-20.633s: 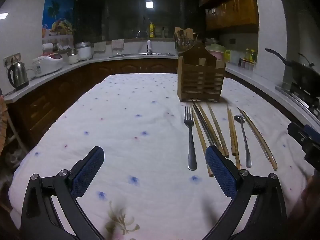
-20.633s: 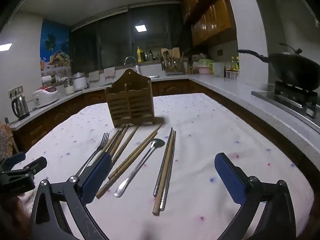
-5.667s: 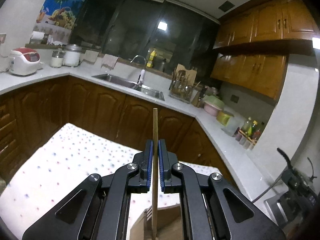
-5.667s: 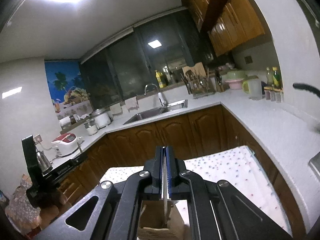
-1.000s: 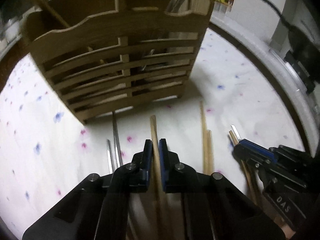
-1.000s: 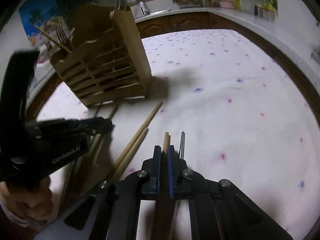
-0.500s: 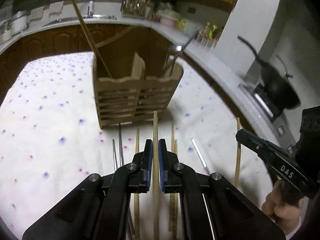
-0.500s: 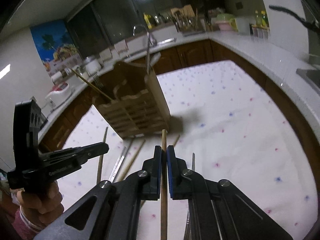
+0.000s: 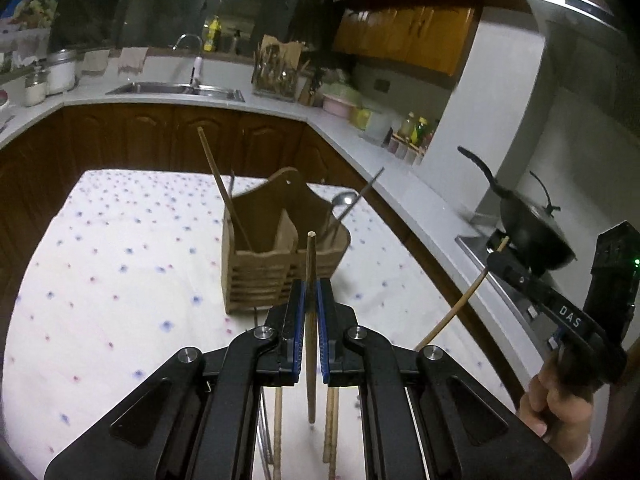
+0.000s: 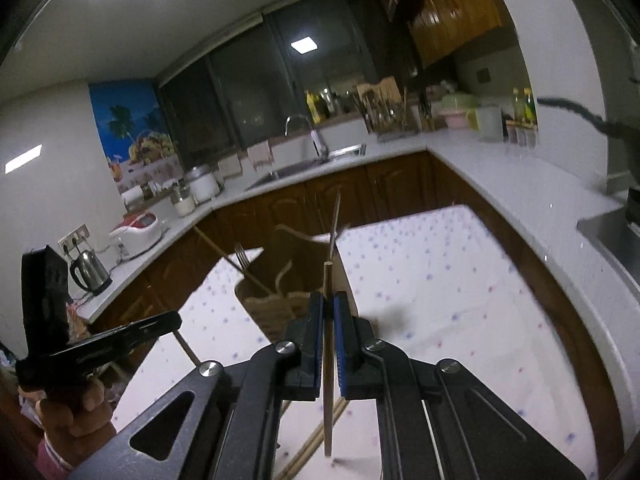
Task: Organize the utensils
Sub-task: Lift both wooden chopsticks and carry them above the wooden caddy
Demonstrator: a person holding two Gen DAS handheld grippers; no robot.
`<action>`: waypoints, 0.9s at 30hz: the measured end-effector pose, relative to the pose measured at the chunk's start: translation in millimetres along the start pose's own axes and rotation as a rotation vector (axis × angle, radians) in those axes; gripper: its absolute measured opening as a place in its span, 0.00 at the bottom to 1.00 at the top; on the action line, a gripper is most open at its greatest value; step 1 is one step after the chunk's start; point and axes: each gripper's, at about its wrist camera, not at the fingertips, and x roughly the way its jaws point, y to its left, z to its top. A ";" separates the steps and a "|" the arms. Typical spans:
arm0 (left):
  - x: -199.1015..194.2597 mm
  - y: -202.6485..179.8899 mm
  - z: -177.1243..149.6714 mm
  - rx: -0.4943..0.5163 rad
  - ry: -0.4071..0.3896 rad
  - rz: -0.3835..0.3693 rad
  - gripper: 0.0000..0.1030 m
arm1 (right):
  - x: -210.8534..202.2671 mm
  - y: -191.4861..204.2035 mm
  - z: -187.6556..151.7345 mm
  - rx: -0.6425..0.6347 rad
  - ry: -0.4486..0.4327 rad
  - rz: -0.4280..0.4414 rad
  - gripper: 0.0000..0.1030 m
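Behind holder (image 9: 280, 264): wok (image 9: 532, 224) (clear path)

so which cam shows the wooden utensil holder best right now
The left wrist view. The wooden utensil holder sits whole and near centre there, both compartments open to view, a chopstick in the left one and a spoon in the right. In the right wrist view the right gripper hides much of it, and it is blurred.

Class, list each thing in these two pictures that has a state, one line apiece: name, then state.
Left tool: shut on a wooden chopstick, lifted.
Right tool: shut on a second chopstick, lifted.
Wooden holder: upright, partly filled.
Spoon: standing in the holder.
Fork: standing in the holder.
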 end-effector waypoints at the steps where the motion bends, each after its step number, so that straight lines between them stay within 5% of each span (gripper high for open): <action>1: -1.2 0.9 1.4 -0.003 -0.006 0.003 0.05 | -0.7 1.1 2.1 -0.002 -0.008 0.000 0.05; 14: -10.5 16.3 34.3 -0.039 -0.102 0.053 0.05 | 0.3 4.6 30.7 0.000 -0.084 0.009 0.05; 27: -15.4 34.1 110.0 -0.119 -0.335 0.125 0.05 | 18.0 16.4 91.9 0.020 -0.257 0.014 0.05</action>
